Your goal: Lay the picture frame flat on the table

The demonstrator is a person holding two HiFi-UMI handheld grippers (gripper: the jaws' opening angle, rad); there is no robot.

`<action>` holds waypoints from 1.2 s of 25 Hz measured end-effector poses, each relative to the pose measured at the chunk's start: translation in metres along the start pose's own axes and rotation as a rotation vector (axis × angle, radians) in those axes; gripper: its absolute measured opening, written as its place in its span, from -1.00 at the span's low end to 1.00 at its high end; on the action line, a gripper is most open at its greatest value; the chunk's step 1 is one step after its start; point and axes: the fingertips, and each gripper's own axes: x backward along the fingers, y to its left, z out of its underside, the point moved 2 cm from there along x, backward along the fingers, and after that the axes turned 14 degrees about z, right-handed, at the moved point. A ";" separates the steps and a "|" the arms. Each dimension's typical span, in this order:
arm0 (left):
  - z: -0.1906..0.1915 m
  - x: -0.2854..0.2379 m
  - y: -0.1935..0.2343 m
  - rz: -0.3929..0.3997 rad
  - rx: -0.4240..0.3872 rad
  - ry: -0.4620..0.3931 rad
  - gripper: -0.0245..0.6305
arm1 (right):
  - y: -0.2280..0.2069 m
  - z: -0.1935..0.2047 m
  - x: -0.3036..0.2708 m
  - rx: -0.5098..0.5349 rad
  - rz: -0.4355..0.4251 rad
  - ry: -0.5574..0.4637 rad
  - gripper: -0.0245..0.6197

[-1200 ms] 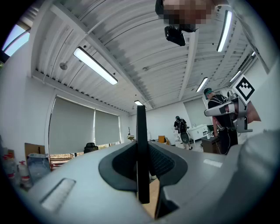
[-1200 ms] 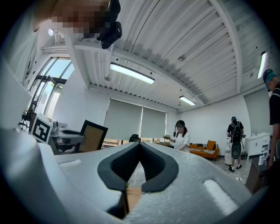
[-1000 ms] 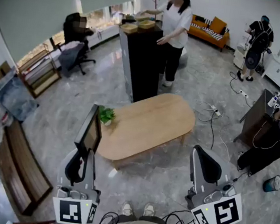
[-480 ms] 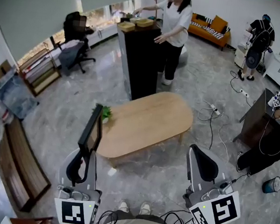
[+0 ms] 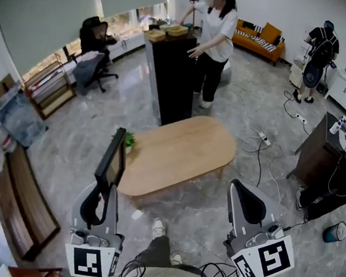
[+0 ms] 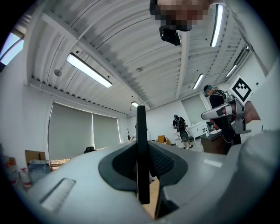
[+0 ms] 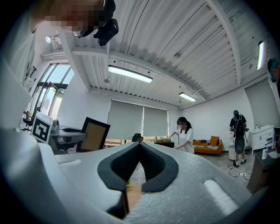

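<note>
A black picture frame (image 5: 111, 159) with a tan panel stands upright in the air, left of and in front of the oval wooden table (image 5: 184, 151). My left gripper (image 5: 101, 190) is shut on its lower edge. In the left gripper view the frame (image 6: 141, 144) shows edge-on as a thin black bar clamped between the dark pads (image 6: 162, 164). My right gripper (image 5: 247, 202) hangs at the right, short of the table, shut and holding nothing. From the right gripper view the frame (image 7: 92, 135) appears at the left, and that gripper's (image 7: 139, 146) jaw tips meet.
A small green plant (image 5: 128, 140) sits at the table's left end. A tall black cabinet (image 5: 172, 76) stands behind the table with a person (image 5: 213, 43) beside it. Cables (image 5: 264, 151) lie on the floor at the right. A wooden bench (image 5: 26, 205) runs along the left. My own shoe (image 5: 158, 228) is forward.
The person holding the grippers has stepped one foot forward, so the table sits slightly nearer. The frame stays upright in the left gripper. The right gripper has drifted a little left.
</note>
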 end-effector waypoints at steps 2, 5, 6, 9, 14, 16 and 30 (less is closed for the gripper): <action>0.001 -0.001 -0.001 -0.003 -0.003 -0.004 -0.65 | 0.000 0.003 -0.001 0.003 -0.006 0.000 -0.92; 0.005 -0.004 0.001 -0.009 -0.004 -0.010 -0.65 | 0.001 0.007 -0.006 0.010 -0.012 -0.002 -0.92; 0.007 -0.005 0.002 -0.011 -0.002 -0.010 -0.65 | 0.002 0.009 -0.008 0.011 -0.013 -0.001 -0.92; 0.013 -0.010 0.006 -0.012 0.000 -0.004 -0.65 | 0.001 0.014 -0.017 0.010 -0.018 0.006 -0.92; 0.022 -0.031 0.019 -0.008 0.000 -0.004 -0.65 | 0.000 0.021 -0.041 0.008 -0.016 0.011 -0.92; 0.026 -0.041 0.026 -0.004 0.000 -0.005 -0.65 | -0.001 0.025 -0.053 0.006 -0.012 0.015 -0.92; 0.073 -0.134 0.088 0.028 0.037 0.024 -0.65 | -0.009 0.056 -0.169 0.010 -0.006 0.074 -0.92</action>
